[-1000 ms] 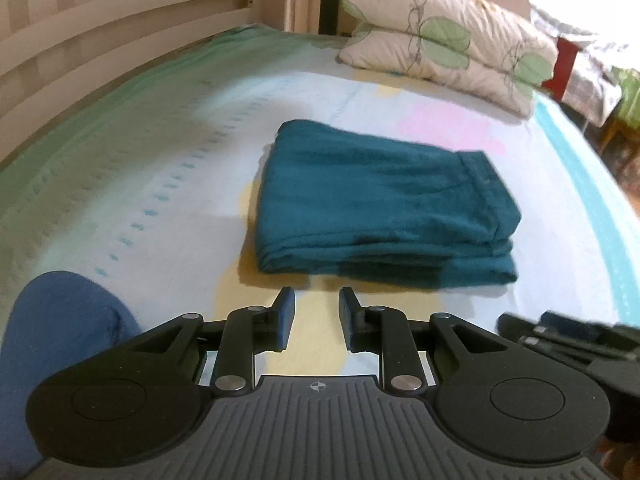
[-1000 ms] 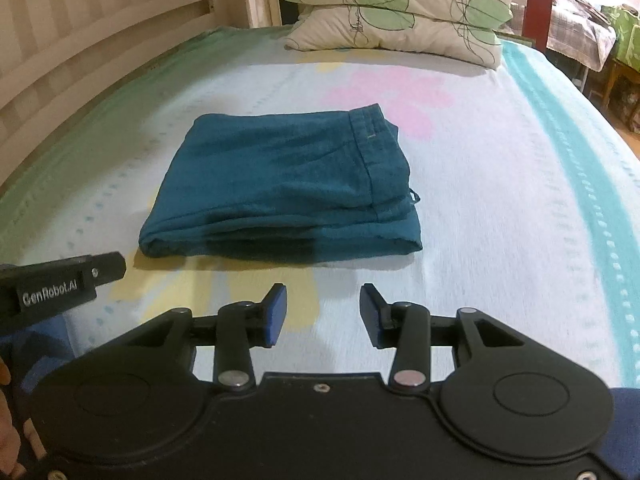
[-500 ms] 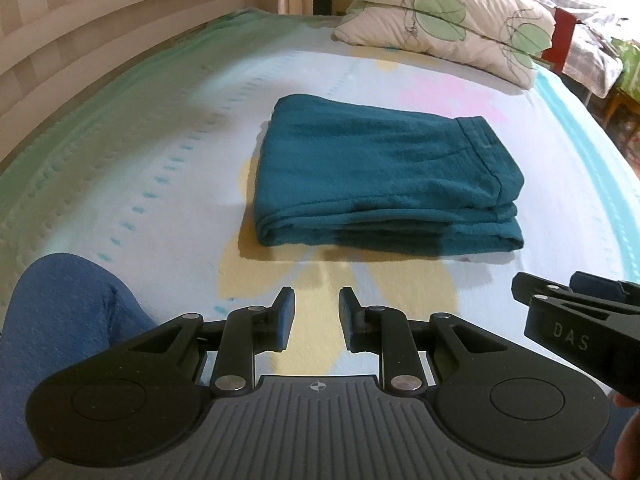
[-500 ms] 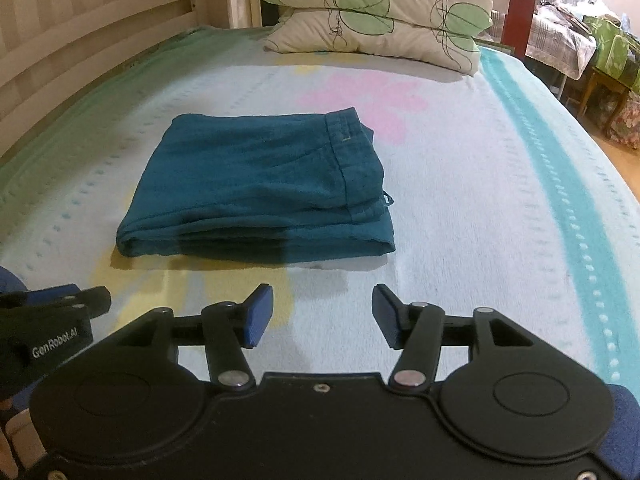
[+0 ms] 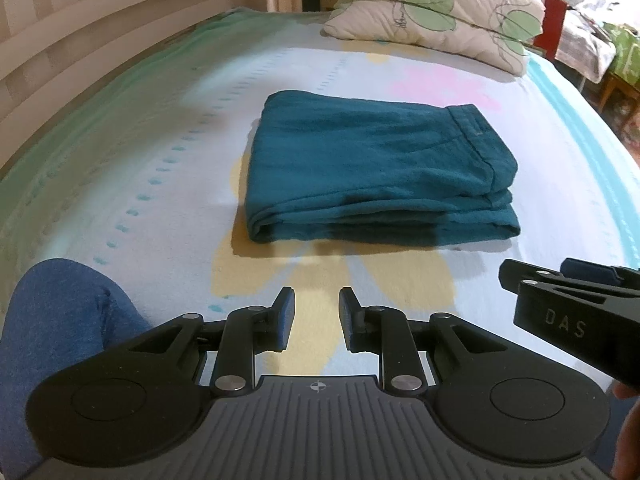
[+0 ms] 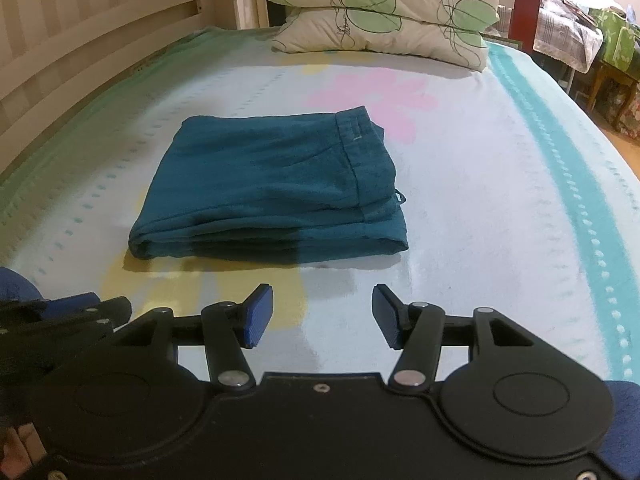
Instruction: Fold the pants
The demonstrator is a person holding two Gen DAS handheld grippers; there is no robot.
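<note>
The teal pants (image 5: 372, 168) lie folded into a neat rectangle in the middle of the bed, waistband on the right; they also show in the right wrist view (image 6: 276, 188). My left gripper (image 5: 316, 316) hovers just short of the fold's near edge, jaws a little apart and empty. My right gripper (image 6: 322, 316) is beside it to the right, jaws wide apart and empty. Neither touches the pants. The right gripper also shows at the right edge of the left wrist view (image 5: 568, 304).
The bed sheet (image 6: 500, 184) is pale with flower prints and a teal stripe. Two leaf-print pillows (image 6: 384, 20) lie at the far end. A wooden slatted rail (image 5: 80, 40) runs along the left. A blue-clad knee (image 5: 60, 328) is at lower left. Furniture stands off the right edge.
Both grippers have drawn back and risen from the folded pants. The right gripper's jaws have opened wider. The pants have not moved.
</note>
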